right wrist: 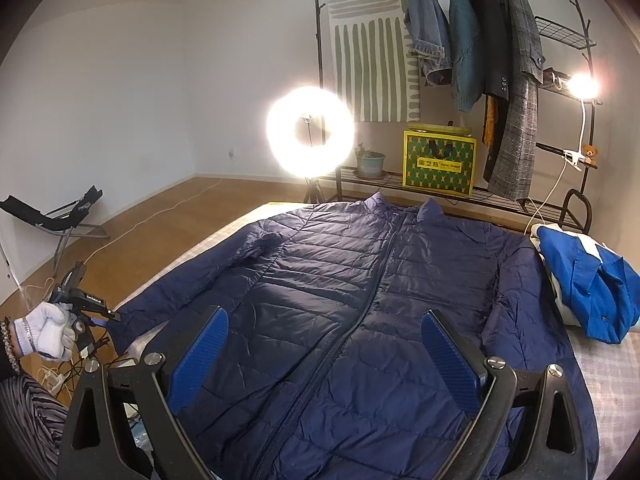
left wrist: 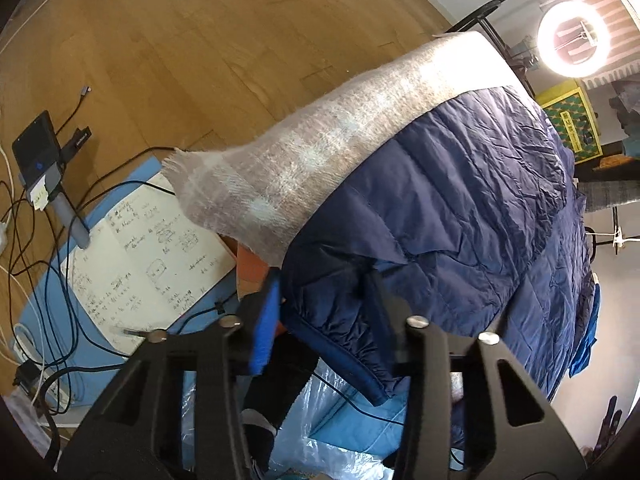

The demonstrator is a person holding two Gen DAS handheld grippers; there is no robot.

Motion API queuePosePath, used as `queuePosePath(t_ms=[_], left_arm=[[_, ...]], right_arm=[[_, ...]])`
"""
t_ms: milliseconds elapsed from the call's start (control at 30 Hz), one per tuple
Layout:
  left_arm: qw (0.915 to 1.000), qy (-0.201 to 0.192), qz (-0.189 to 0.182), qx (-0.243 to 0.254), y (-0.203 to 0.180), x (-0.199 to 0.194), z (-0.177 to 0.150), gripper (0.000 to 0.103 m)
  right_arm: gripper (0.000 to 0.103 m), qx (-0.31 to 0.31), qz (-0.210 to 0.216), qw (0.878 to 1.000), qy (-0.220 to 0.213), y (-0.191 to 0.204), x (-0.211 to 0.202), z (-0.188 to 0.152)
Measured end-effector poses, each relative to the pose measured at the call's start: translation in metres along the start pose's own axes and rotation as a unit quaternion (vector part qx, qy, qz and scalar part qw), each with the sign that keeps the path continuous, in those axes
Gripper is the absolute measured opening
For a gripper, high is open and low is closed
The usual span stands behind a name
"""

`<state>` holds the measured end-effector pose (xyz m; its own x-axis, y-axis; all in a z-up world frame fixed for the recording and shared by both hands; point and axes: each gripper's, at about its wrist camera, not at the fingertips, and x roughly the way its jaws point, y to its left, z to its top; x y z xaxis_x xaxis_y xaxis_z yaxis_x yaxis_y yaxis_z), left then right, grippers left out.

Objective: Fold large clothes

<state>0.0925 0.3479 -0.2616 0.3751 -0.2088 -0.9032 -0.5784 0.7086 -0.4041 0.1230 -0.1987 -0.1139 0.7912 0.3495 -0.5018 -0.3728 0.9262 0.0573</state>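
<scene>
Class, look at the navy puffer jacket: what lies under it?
The navy puffer jacket lies spread on a pale woven blanket, seen along its edges. What lies beneath the blanket is covered.

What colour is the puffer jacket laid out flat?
Navy blue puffer jacket, clearest in the right wrist view.

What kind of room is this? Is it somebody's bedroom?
Probably a room at home set up for filming: a clothes rack hung with coats, a bright ring light, and a navy puffer jacket spread flat for folding.
</scene>
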Motion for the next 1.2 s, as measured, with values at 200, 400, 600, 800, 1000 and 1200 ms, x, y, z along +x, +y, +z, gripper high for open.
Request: queuePosePath(t_ms=[200,400,600,800,1000,1200], left_arm=[[0.9993,-0.024,-0.022,0.020,-0.017,-0.020,-0.004,0.007],[0.9912,-0.070,-0.080,0.080,-0.071,-0.059,-0.006,0.005],[0.9739,-0.084,-0.145,0.154,-0.157,-0.079,-0.011,0.005],[0.9568,-0.064,-0.187,0.213,-0.240,-0.070,-0.024,0.005],[0.9410,-0.018,-0.204,0.270,-0.336,-0.033,-0.041,0.005],[0.9344,0.013,-0.185,0.304,-0.408,0.020,-0.058,0.005]], right_arm=[[0.097,0.000,0.001,1.000,-0.001,-0.001,-0.001,0.000],[0.079,0.000,0.018,1.000,0.021,0.000,0.007,0.003],[0.048,0.007,0.040,0.998,0.056,-0.003,0.020,0.003],[0.041,0.009,0.045,0.997,0.062,-0.010,0.024,0.012],[0.037,0.029,0.031,0.996,0.074,-0.033,0.034,0.019],[0.037,0.064,0.028,0.993,0.093,-0.059,0.047,0.021]])
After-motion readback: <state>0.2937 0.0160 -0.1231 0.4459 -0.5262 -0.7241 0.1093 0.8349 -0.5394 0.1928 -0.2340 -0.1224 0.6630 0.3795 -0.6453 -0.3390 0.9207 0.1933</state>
